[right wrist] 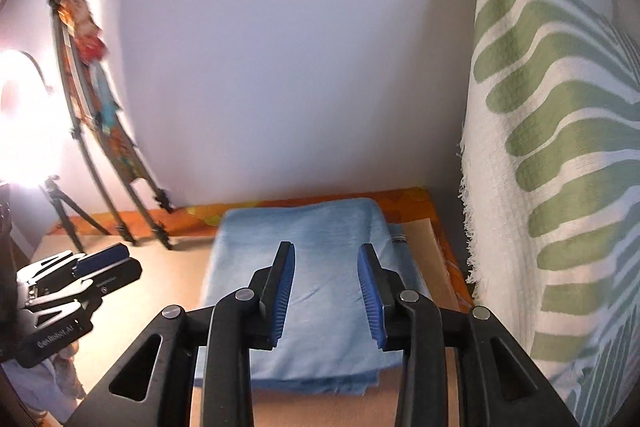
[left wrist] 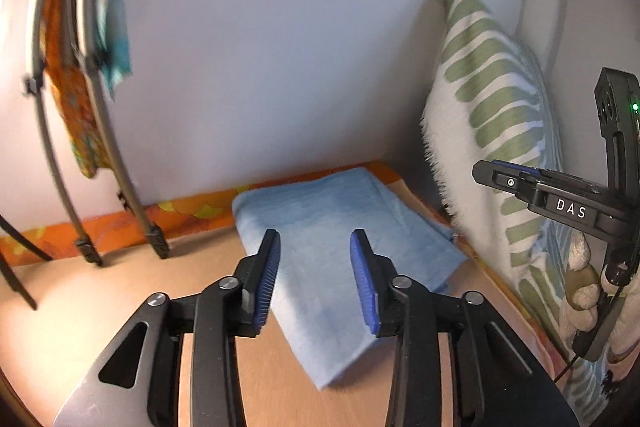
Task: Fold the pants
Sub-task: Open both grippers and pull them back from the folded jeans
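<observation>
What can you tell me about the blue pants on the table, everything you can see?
The pants are light blue, of soft, faintly fuzzy cloth, folded into a neat layered rectangle. They lie flat on the tan table, their far end near the orange patterned strip by the wall, with stacked fabric edges showing at the near end. A small striped tag shows at the right side. Neither gripper touches them; both hang open above.

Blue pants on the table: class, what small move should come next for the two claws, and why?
Probably just draw both claws back and stop. The blue pants already lie as a neat folded stack on the table, and the left claw and right claw hang open above them with nothing between their pads, so no fold seems left to make.
</observation>
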Action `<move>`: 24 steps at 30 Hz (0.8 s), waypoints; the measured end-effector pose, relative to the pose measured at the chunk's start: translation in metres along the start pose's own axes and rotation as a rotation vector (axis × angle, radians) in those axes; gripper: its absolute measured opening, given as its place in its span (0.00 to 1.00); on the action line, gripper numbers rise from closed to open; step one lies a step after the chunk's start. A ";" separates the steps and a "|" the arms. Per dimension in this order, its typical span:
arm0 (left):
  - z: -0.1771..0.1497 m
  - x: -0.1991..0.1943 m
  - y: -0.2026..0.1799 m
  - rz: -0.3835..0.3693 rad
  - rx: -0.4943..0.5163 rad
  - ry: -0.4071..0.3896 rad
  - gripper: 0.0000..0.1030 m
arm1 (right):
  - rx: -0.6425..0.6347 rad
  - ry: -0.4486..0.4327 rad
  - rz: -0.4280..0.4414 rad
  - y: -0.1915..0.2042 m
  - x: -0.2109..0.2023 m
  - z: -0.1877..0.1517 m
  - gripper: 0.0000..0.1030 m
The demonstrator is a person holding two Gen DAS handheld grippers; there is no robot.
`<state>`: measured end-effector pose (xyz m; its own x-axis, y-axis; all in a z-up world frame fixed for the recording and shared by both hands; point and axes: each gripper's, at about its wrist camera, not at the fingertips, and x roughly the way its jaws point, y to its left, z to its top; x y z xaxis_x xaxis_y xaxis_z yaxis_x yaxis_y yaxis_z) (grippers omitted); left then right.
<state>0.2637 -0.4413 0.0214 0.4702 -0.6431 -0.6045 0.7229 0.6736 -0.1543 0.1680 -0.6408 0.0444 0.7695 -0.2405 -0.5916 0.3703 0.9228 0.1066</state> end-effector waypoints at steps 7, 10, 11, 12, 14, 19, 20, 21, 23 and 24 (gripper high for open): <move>0.001 -0.076 -0.016 0.004 0.043 -0.089 0.51 | -0.035 -0.058 0.032 0.040 -0.068 0.005 0.37; -0.005 -0.100 -0.016 -0.001 0.046 -0.107 0.53 | -0.032 -0.071 0.052 0.055 -0.089 0.001 0.40; -0.007 -0.107 -0.016 -0.005 0.043 -0.111 0.53 | -0.037 -0.074 0.053 0.061 -0.095 -0.001 0.42; -0.010 -0.114 -0.014 -0.009 0.038 -0.117 0.56 | -0.047 -0.077 0.048 0.067 -0.100 -0.004 0.43; -0.016 -0.129 -0.011 -0.019 0.028 -0.124 0.58 | -0.066 -0.081 0.037 0.081 -0.110 -0.012 0.43; -0.038 -0.156 -0.006 -0.022 0.026 -0.132 0.60 | -0.090 -0.087 0.025 0.110 -0.125 -0.036 0.55; -0.043 -0.161 -0.004 -0.017 0.025 -0.137 0.61 | -0.085 -0.093 0.027 0.116 -0.129 -0.042 0.58; -0.048 -0.167 -0.002 -0.016 0.022 -0.138 0.64 | -0.078 -0.100 0.028 0.121 -0.135 -0.048 0.60; -0.060 -0.179 0.005 -0.015 0.006 -0.141 0.68 | -0.063 -0.114 0.025 0.131 -0.142 -0.059 0.69; -0.065 -0.184 0.007 -0.014 0.001 -0.140 0.71 | -0.053 -0.122 0.022 0.136 -0.146 -0.067 0.71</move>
<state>0.1495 -0.2943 0.0806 0.5262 -0.6972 -0.4869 0.7302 0.6639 -0.1615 0.0716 -0.4601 0.0916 0.8358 -0.2521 -0.4878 0.3273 0.9420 0.0739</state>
